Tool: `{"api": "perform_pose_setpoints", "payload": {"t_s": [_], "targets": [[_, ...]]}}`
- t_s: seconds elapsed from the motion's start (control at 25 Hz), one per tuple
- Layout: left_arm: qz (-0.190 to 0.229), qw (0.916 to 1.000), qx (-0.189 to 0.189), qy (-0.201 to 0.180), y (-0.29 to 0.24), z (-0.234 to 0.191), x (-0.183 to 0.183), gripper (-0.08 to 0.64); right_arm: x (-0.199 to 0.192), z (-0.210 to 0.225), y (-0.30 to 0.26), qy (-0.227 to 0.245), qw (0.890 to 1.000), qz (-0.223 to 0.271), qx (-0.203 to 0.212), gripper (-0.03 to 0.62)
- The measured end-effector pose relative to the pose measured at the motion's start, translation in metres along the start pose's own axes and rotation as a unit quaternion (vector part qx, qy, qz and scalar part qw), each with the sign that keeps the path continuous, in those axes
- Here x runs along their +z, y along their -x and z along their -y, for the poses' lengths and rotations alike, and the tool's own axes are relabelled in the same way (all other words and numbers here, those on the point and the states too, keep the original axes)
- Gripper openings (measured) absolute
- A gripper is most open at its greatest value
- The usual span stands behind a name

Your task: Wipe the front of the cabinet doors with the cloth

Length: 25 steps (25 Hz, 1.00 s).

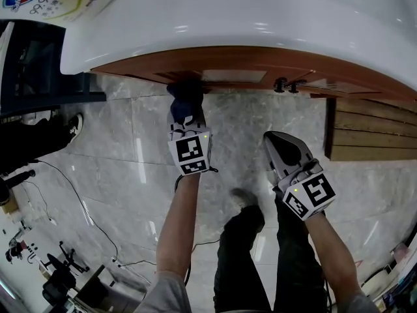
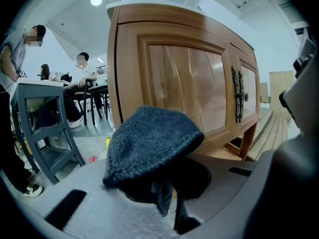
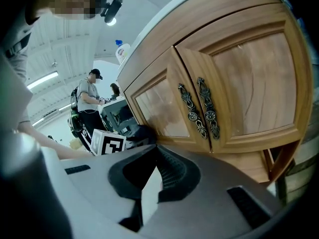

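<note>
Clamping cloth [image 2: 149,143], left gripper [image 2: 169,203], near cabinet door [image 2: 184,88]

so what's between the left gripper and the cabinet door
Only the cloth, clamped in the left gripper; the left gripper view shows it bunched before the door.

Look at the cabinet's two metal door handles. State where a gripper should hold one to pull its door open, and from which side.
Grip the handle near mid-height, coming straight at the door front with jaws level across it. It is long, narrow and upright; its twin sits close beside it, so one jaw probably must slip between them.
</note>
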<state>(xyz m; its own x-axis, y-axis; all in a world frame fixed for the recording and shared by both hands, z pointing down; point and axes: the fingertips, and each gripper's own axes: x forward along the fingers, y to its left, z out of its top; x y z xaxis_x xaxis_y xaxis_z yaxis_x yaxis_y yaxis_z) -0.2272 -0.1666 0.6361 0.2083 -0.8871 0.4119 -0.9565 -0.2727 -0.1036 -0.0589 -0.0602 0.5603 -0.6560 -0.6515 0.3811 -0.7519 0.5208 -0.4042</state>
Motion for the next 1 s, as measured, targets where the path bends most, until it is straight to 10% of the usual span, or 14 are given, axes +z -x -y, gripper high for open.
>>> {"api": "perform_pose_setpoints", "payload": {"t_s": [1.0], "targets": [[-0.036,0.9993,0.001,0.006,-0.017,0.036,0.001,0.039,0.01,0.036,0.036,-0.017,1.0,0.01,-0.021,0.011]]}}
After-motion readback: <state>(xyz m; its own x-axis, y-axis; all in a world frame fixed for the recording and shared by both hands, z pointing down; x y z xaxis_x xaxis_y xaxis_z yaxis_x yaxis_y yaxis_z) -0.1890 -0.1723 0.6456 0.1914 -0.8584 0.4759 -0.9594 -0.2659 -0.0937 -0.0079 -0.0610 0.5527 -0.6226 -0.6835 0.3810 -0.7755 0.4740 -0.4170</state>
